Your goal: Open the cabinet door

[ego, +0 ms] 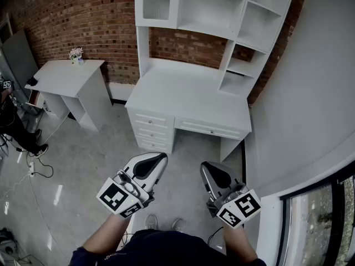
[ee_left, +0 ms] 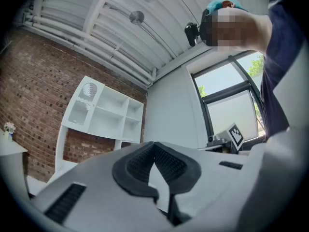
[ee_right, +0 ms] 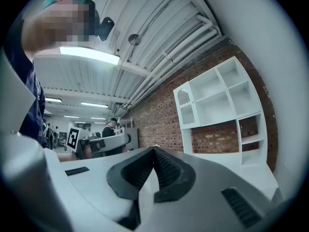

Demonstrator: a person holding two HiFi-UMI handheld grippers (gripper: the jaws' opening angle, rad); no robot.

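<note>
Head view: your left gripper [ego: 151, 162] and right gripper [ego: 213, 173] hang low before you, jaws pressed together, holding nothing. The cabinet door [ego: 157, 3], upright, sits at the hutch's [ego: 211, 7] upper left, well ahead and above. Your left gripper is nearer.

We can read no words, numbers or brand names anywhere. The only signs are black-and-white square markers [ego: 118, 197], near us, one on the left gripper [ego: 158, 158] and one on the right gripper [ego: 207, 167]. They bear block patterns, not letters.
</note>
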